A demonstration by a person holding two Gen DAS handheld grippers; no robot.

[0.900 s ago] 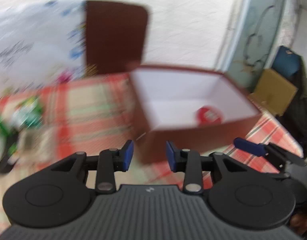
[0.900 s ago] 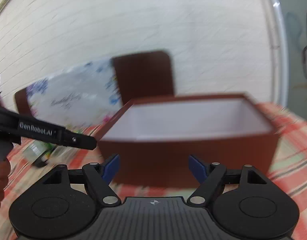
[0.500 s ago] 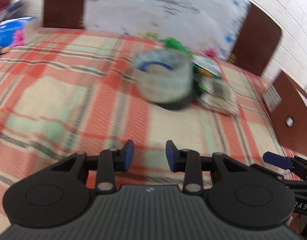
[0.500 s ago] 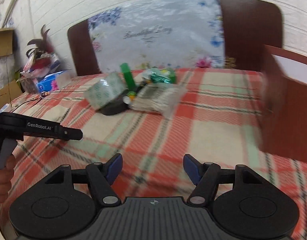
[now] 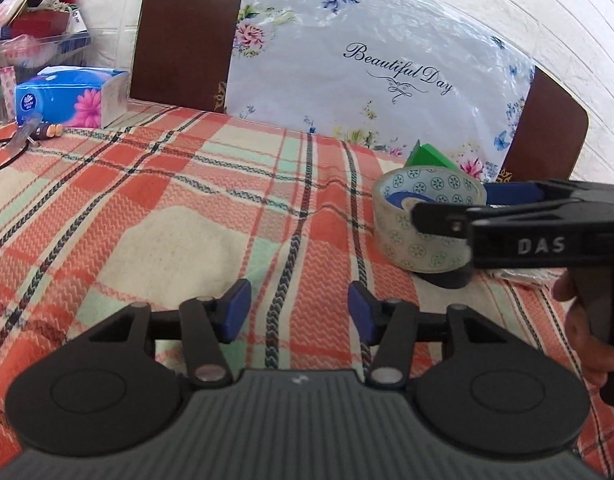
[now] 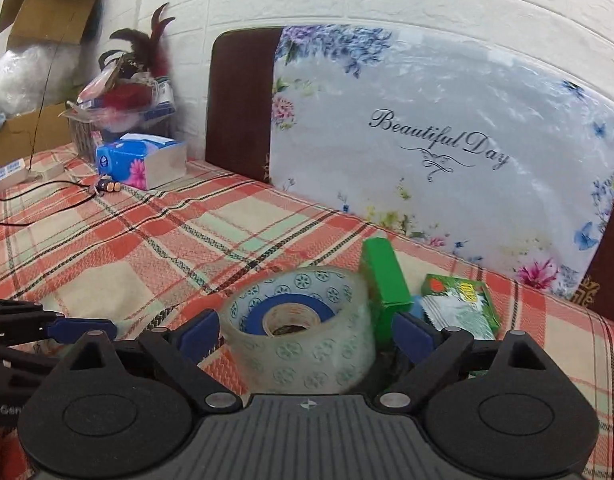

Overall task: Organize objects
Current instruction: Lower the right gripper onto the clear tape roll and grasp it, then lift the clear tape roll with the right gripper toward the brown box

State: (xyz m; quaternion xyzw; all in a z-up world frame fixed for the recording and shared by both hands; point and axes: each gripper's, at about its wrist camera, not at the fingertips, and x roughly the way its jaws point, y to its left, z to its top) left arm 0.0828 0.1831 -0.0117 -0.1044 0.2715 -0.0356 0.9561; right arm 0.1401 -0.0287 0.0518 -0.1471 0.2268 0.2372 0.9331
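two handheld grippers work over a table spread with a red, cream and green plaid cloth. the right gripper has its blue-padded fingers spread apart on either side of a roll of clear tape, one pad near each flank; whether either pad touches the roll yet cannot be told. the roll lies flat, printed with small green rosettes around a blue inner ring, and in the left view it seems to rest on a dark object beneath it. the left gripper hovers over bare cloth to the left of the roll, its fingers also apart and holding nothing.

the step in hand looks like picking up the tape, one of the loose things to be tidied away. the next move calls for closing the right fingers squarely across the roll's sides, then lifting straight up so the dark object below stays behind.

counted: one tape roll; one upright green box just behind it; one flat green packet to its right; one blue tissue box with a pink flower at the far left of the table. behind the table stand two brown chair backs, with one white floral cushion reading "beautiful day" between them.
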